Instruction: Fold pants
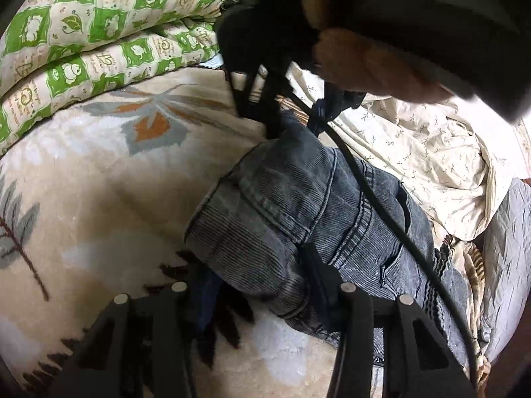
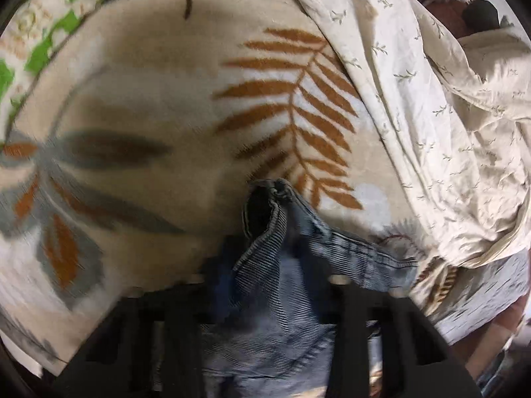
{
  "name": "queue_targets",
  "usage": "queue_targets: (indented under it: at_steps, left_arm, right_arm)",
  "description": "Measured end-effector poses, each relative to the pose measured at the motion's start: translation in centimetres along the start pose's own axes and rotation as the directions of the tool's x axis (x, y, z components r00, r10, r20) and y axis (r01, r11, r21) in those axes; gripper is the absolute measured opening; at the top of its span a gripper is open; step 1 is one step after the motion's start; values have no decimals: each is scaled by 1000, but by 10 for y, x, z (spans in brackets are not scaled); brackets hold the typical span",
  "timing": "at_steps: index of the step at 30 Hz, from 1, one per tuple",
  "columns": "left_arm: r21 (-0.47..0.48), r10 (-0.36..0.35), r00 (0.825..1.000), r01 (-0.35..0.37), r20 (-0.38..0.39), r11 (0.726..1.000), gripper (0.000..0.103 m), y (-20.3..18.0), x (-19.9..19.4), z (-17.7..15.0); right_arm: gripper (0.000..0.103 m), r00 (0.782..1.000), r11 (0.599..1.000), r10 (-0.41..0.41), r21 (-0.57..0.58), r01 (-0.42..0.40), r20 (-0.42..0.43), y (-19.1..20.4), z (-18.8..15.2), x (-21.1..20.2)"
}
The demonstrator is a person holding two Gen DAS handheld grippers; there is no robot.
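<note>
The pants are grey-blue denim jeans (image 1: 298, 205), bunched in a thick fold on a cream leaf-patterned blanket (image 1: 109, 179). My left gripper (image 1: 262, 285) holds the near edge of the folded denim between its black fingers. In the left wrist view my right gripper (image 1: 262, 112) shows at the far end of the jeans, gripping the fabric there, with a black cable running from it. In the right wrist view my right gripper (image 2: 265, 282) is shut on a raised fold of the jeans (image 2: 282, 265), lifted above the blanket (image 2: 149, 106). That view is motion-blurred.
A folded green-and-cream quilt (image 1: 93, 33) lies at the far left. A crumpled cream sheet with small sprigs (image 1: 431, 152) lies to the right and also shows in the right wrist view (image 2: 448, 132). A grey quilted cover (image 1: 507, 248) is at the right edge.
</note>
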State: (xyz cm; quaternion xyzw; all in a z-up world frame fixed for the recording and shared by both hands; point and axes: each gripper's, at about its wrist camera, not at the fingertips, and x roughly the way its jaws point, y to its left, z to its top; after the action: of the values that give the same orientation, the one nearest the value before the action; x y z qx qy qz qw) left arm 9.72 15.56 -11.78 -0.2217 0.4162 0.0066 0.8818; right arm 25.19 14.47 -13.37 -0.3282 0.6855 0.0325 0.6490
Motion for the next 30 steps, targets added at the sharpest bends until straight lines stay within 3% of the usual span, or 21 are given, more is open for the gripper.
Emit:
queue_targets:
  at_steps: [3,12,19,25,28,30]
  left_arm:
    - [17,-13,1000,13,6,1000,41,-3,0,-1]
    - [146,-5,994,-11,106,989,32,-25,-11,-4]
    - [288,-40,969,-33,242,957,30,-53,-33,-11]
    - [458,-132,916,-62,380,887,28,-93,-63,-31]
    - [567,-195,878,-101,437,817,28,-124,-77,-52]
    - [635,-251,865,-97,435,767,28,-146,-85,-67]
  right_arm:
    - [14,999,1000,16,6,-16,40,-13,-10,-3]
    - [12,981,996,64,42,-73,185,-61,-46,-30]
    - [12,928,973,134,130,-189,347,-113,-94,-57]
    - [12,852,927,184,201,-316,490,-162,-152,-67]
    - [12,806,896,189,237,-375,561,-191,-187,-65]
    - [12,781,865,199,268,-424,593,-214,-212,-56]
